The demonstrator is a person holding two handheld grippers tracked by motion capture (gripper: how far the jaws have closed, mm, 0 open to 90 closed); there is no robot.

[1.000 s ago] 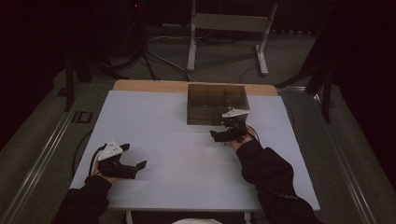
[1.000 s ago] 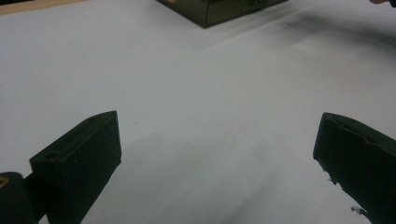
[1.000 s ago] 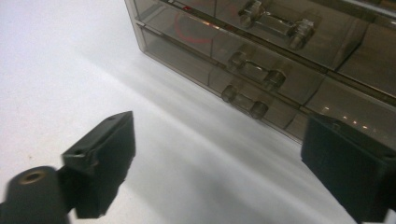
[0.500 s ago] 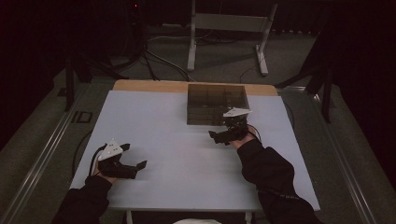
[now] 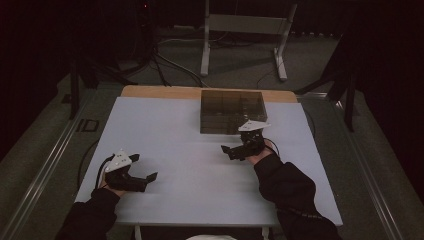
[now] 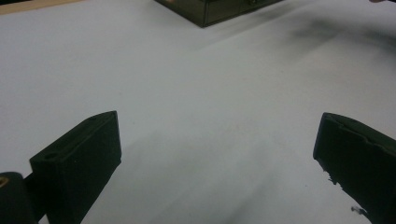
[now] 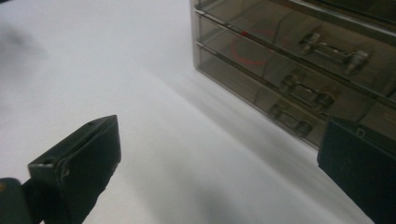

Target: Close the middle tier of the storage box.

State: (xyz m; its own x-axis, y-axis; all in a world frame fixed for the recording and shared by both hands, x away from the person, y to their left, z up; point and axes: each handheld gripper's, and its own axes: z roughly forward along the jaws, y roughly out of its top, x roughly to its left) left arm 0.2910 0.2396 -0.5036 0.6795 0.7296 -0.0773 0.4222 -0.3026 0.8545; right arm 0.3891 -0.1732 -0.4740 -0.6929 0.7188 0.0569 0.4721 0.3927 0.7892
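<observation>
Drawers (image 7: 299,60) of the smoky box (image 5: 232,111) sit just beyond the wide-open, empty right gripper (image 5: 231,151).

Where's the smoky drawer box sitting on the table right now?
In the high view the drawer box stands at the far edge of the white table, right of centre, just beyond the right gripper; its handled drawer fronts face that gripper.

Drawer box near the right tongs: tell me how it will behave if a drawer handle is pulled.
The drawer box looks like thin smoky plastic, so it is probably light and stiff. It sits on the smooth white table, so it may slide toward the right tongs rather than let a drawer open. Its low, wide shape makes tipping unlikely.
</observation>
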